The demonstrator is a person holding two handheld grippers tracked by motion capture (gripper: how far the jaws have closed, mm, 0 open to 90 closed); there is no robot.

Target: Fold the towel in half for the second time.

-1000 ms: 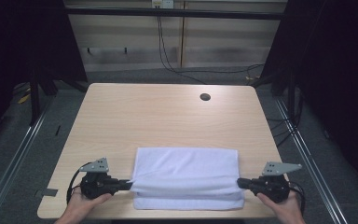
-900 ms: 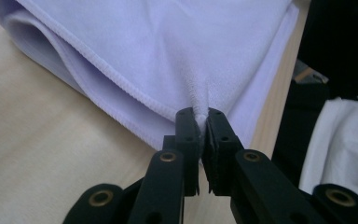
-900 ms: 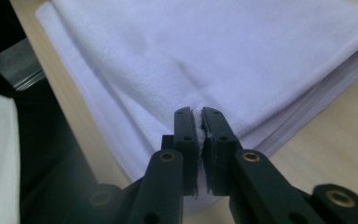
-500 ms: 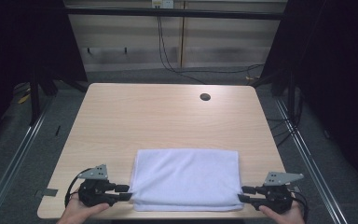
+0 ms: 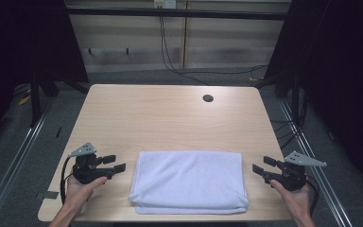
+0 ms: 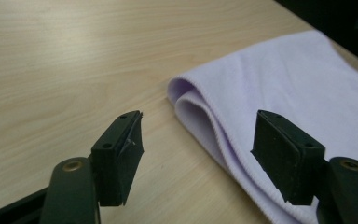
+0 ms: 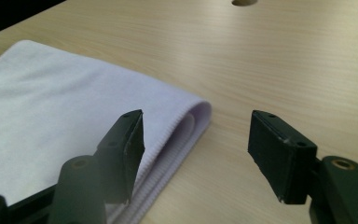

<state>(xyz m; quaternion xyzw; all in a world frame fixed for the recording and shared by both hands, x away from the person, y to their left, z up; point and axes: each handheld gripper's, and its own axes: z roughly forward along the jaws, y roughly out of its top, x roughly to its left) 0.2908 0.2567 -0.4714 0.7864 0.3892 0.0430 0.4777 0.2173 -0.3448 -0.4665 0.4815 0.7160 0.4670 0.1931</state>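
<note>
The white towel (image 5: 189, 182) lies folded near the front edge of the table (image 5: 170, 118), between the 2 grippers. The left gripper (image 5: 109, 164) stands just beside the towel's left end, and its jaws have just been opening; now they are spread wide with nothing between them, as the left gripper view shows, where the rounded fold of the towel (image 6: 279, 102) sits a little ahead of the jaws. The right gripper (image 5: 261, 166) is just beside the towel's right end, its jaws also just opened and spread, empty, with the towel's folded edge (image 7: 74, 116) ahead of the jaws and partly behind the left one. I think the fold is done and the risk from here is small, but it exists. If a gripper moves back toward the towel, an open jaw could catch the top layer and pull it off the lower layer. The front edge of the towel is also close to the table's front edge, so a push from a hand (image 5: 78, 191) could drag it partly over. The round hole (image 5: 208, 98) far behind the towel is no danger.
</note>
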